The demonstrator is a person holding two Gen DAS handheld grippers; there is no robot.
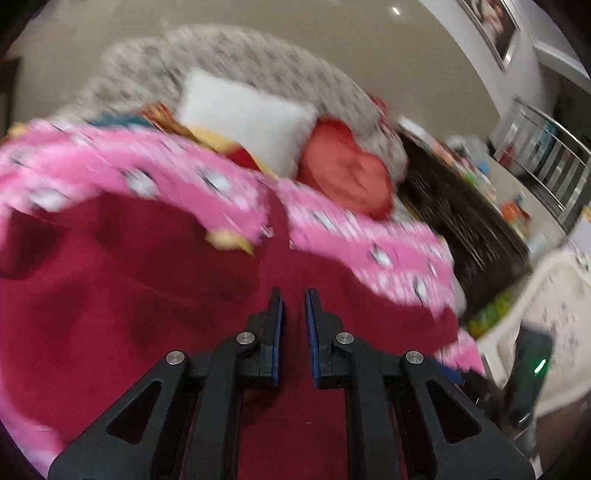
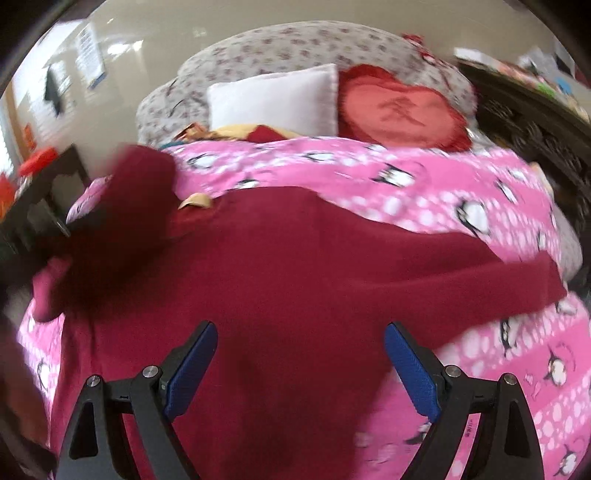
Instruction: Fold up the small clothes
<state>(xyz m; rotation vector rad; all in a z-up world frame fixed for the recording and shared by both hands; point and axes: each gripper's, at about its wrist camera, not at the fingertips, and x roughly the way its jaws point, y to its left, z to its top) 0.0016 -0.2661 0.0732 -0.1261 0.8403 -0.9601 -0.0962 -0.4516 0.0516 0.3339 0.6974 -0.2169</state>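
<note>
Nearest the right wrist camera, the right hand-held gripper [image 2: 300,363] stands spread wide, its blue pads well apart with nothing between them, poised just above the dark red garment [image 2: 295,266]. The left hand-held gripper [image 1: 293,306] has its jaws nearly together with a thin gap; red cloth fills the view beneath and between them, but motion blur leaves it unclear whether any fabric is actually pinched. The garment lies spread over a bed, on a pink blanket printed with penguins [image 2: 461,192], one sleeve [image 2: 517,284] stretched out to the right and another part bunched and lifted at the left [image 2: 122,192]. A small tan label [image 2: 195,201] shows at the collar. Beyond the blanket, a white pillow [image 2: 277,99] and a red heart-shaped cushion [image 2: 399,107] lean side by side against grey floral bedding [image 2: 295,44]. To the right of the bed stands a dark carved piece of furniture [image 1: 472,221] with a clutter of colourful small items on top. Behind rises a beige wall [image 1: 332,22], a framed picture [image 1: 491,22] hanging at its upper right, and a metal railing [image 1: 546,162] farther right.
</note>
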